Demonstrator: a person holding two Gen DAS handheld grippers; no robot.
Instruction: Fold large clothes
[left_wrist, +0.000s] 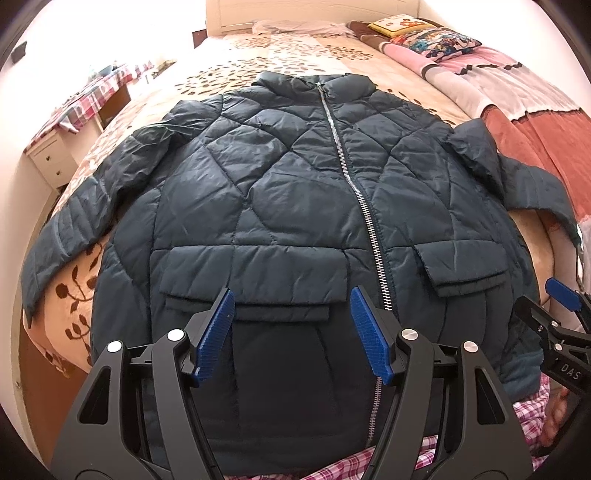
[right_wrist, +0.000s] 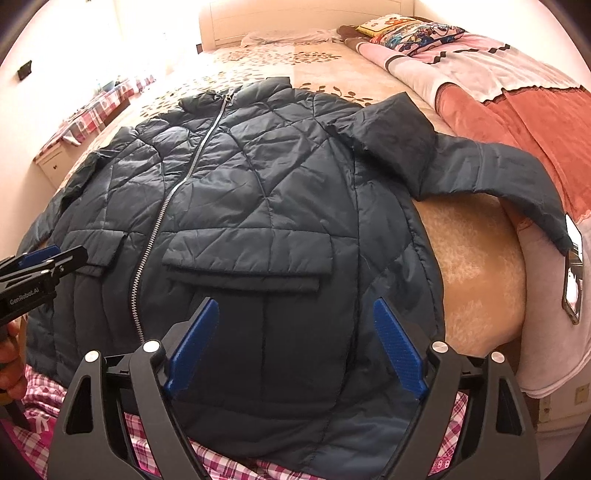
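A dark teal quilted jacket (left_wrist: 277, 184) lies flat and face up on the bed, with its silver zipper (left_wrist: 354, 184) closed and its collar at the far end. Both sleeves are spread outwards; the right sleeve (right_wrist: 480, 166) reaches onto the blanket. My left gripper (left_wrist: 291, 295) hovers open over the left pocket flap near the hem, with nothing between its pads. My right gripper (right_wrist: 295, 302) is open over the jacket (right_wrist: 258, 184) just below the right pocket flap, also with nothing in it. Each gripper shows at the edge of the other's view.
The bed has a beige leaf-print sheet (left_wrist: 258, 48). Pillows (left_wrist: 424, 37) and a pink and red blanket (left_wrist: 535, 122) lie along its right side. A phone (right_wrist: 574, 273) rests at the right edge. A white nightstand (left_wrist: 51, 155) stands on the left. Pink plaid fabric (right_wrist: 221, 454) shows below the hem.
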